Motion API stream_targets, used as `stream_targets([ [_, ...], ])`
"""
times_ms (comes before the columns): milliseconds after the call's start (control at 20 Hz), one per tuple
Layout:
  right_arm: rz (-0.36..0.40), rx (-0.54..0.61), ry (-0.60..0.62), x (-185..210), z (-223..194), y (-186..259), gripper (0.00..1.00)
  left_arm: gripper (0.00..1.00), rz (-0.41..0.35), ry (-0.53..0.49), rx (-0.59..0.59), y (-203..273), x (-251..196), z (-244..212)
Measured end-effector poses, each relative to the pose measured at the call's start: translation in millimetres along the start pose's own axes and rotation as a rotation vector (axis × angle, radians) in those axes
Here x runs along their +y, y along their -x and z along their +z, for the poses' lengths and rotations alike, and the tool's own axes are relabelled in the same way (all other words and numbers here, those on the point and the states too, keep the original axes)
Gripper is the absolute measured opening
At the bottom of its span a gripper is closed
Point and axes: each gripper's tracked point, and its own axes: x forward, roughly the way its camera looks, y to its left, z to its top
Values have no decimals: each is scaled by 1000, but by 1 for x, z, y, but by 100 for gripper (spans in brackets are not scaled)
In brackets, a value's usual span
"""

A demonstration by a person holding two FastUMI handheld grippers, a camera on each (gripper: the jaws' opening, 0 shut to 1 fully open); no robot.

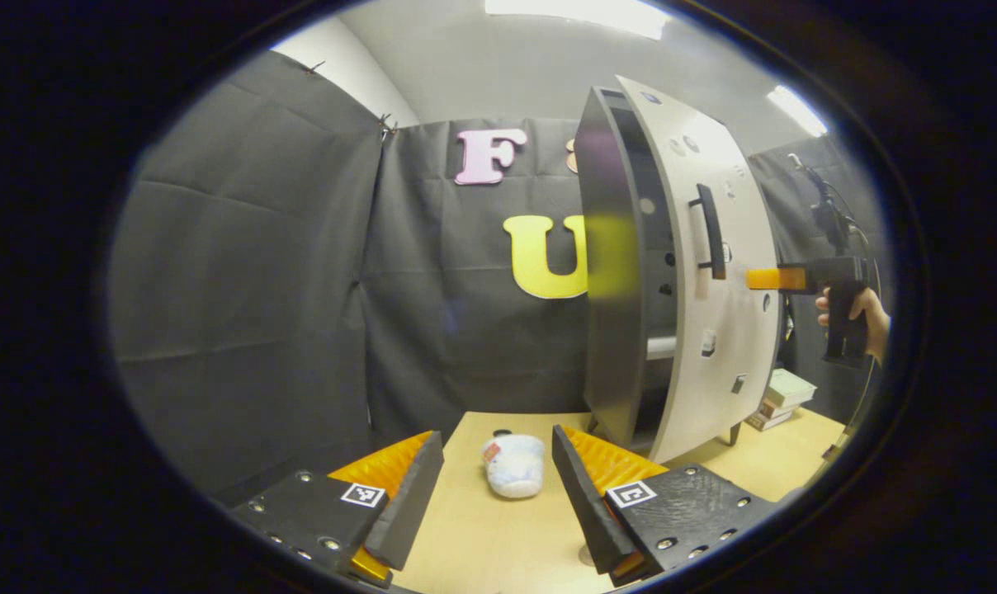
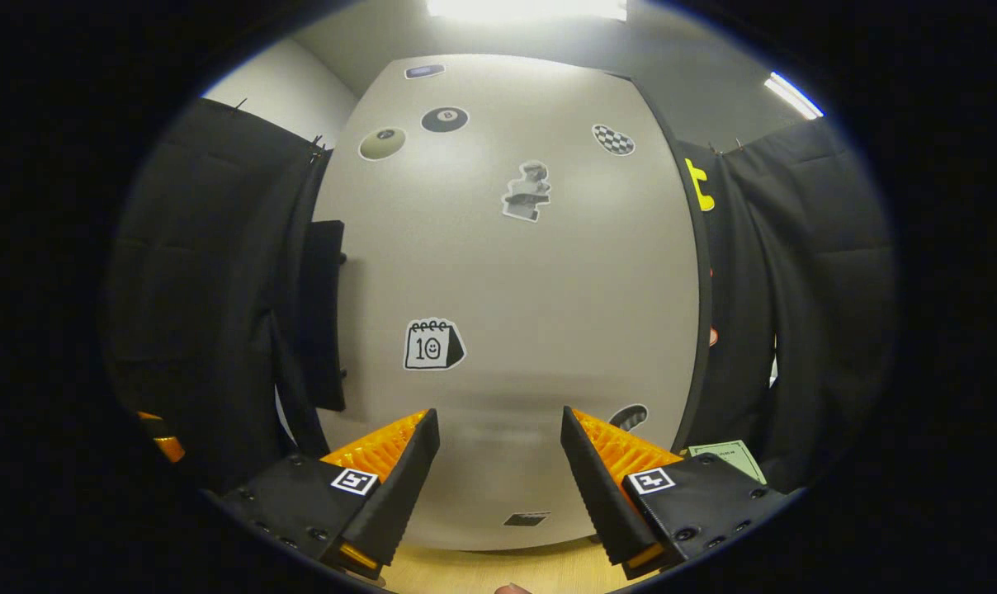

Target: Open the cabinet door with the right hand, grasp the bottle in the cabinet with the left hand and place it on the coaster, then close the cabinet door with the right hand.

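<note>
In the left gripper view, a white bottle [image 1: 513,466] with a dark cap stands on the wooden table [image 1: 498,544], ahead of my open left gripper [image 1: 498,495] and apart from its fingers. I cannot make out a coaster under it. The cabinet [image 1: 610,272] stands to the right with its white stickered door [image 1: 734,330] partly open and a black handle [image 1: 713,231]. A hand holds my right gripper [image 1: 767,279] with its tips at the door's outer face. In the right gripper view, my right gripper [image 2: 498,462] is open with nothing between its fingers, close to the door [image 2: 507,272] and its handle [image 2: 325,313].
A stack of books [image 1: 783,396] lies on the table behind the cabinet's right side. A green paper [image 2: 730,458] lies at the lower right. Black cloth walls close in the booth at the left and the back.
</note>
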Motion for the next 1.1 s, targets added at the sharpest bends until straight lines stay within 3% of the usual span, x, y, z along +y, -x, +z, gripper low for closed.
stream_targets([
  [550,-33,-22,10,-106,-1,119,94,82,-153,16,-101,-13,-178,62],
  [650,-42,-25,10,-126,-5,138,90,82,-170,22,-110,-5,-211,69],
  [850,-35,-28,14,-155,-18,166,94,82,-175,12,-124,12,-260,82],
  [1100,14,-39,1,-173,-27,187,94,80,-116,-25,-137,37,-292,91],
])
